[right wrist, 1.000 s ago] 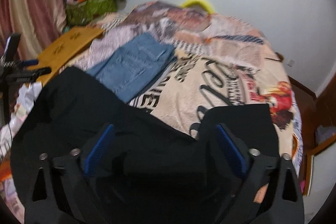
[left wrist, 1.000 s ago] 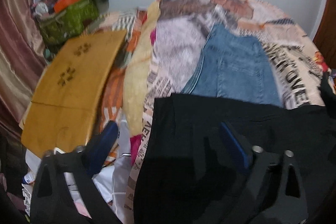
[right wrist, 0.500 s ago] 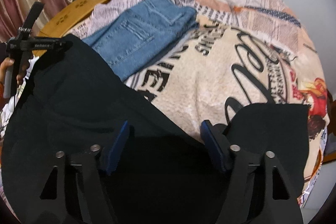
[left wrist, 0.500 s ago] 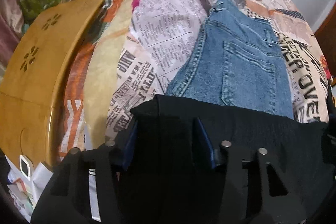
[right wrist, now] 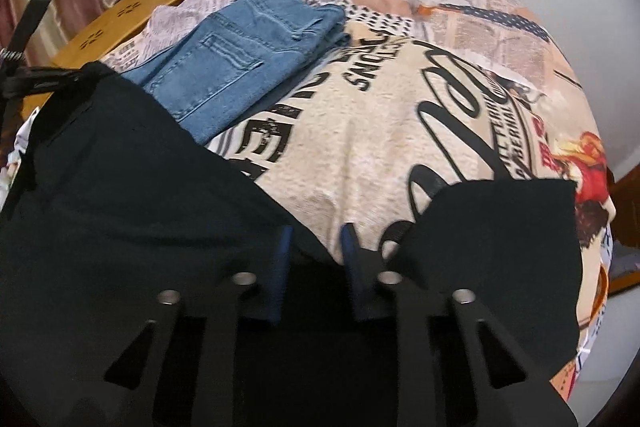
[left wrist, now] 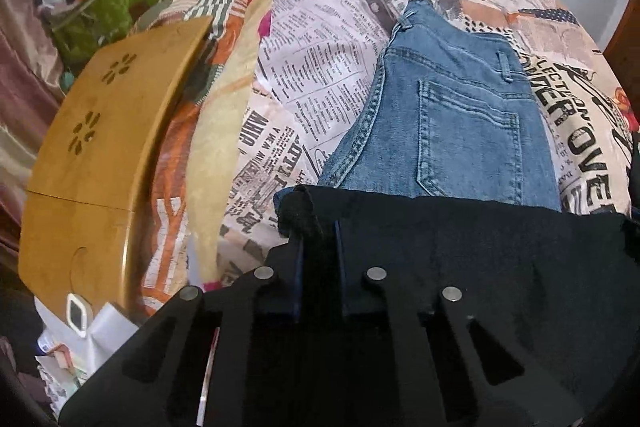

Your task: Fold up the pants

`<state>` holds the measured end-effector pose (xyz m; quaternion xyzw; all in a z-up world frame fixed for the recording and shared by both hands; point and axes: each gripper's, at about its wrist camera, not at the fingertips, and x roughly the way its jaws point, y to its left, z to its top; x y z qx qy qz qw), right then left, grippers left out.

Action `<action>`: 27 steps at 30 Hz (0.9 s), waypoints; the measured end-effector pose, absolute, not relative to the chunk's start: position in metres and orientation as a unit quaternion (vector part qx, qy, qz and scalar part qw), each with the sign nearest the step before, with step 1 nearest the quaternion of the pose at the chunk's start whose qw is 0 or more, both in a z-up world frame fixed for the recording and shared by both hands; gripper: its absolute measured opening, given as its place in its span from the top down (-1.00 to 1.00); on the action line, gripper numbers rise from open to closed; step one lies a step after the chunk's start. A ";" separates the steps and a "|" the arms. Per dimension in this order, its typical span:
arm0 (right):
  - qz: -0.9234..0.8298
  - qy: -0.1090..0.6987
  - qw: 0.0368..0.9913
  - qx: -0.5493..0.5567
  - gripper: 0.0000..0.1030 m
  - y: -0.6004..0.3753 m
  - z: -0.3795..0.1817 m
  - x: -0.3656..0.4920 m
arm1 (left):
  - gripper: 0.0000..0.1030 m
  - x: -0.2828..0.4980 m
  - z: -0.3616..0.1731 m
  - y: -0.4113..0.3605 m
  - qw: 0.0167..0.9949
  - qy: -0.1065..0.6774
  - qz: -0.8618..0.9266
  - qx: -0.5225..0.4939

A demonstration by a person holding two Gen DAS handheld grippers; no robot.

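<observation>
left wrist: left gripper (left wrist: 318, 231) fingers just closing, now pinching bunched corner of black pants (left wrist: 460, 251) lying on bed (left wrist: 320, 75), folded blue jeans (left wrist: 452, 123) just beyond | right wrist: right gripper (right wrist: 316, 239) fingers just narrowing onto black pants edge at crotch; grip itself unclear, small gap showing

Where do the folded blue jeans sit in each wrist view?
Left wrist: folded blue jeans right of centre, just above the black pants.
Right wrist: the jeans upper left, beyond the pants.
Shared landmark: wooden board left of the jeans.
</observation>
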<state>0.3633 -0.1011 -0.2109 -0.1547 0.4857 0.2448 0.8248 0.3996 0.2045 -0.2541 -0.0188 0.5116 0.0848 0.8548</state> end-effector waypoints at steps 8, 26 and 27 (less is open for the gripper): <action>0.249 0.479 0.833 -0.122 0.96 -0.119 -0.191 0.345 | 0.78 0.372 -0.216 0.198 0.875 0.477 0.082 -0.013; 0.279 0.453 0.834 -0.147 -0.02 -0.103 -0.174 0.336 | 0.80 0.338 -0.204 0.187 0.886 0.455 0.086 -0.018; 0.283 0.459 0.830 -0.143 -0.01 -0.101 -0.178 0.341 | 0.80 0.339 -0.207 0.188 0.885 0.457 0.085 -0.017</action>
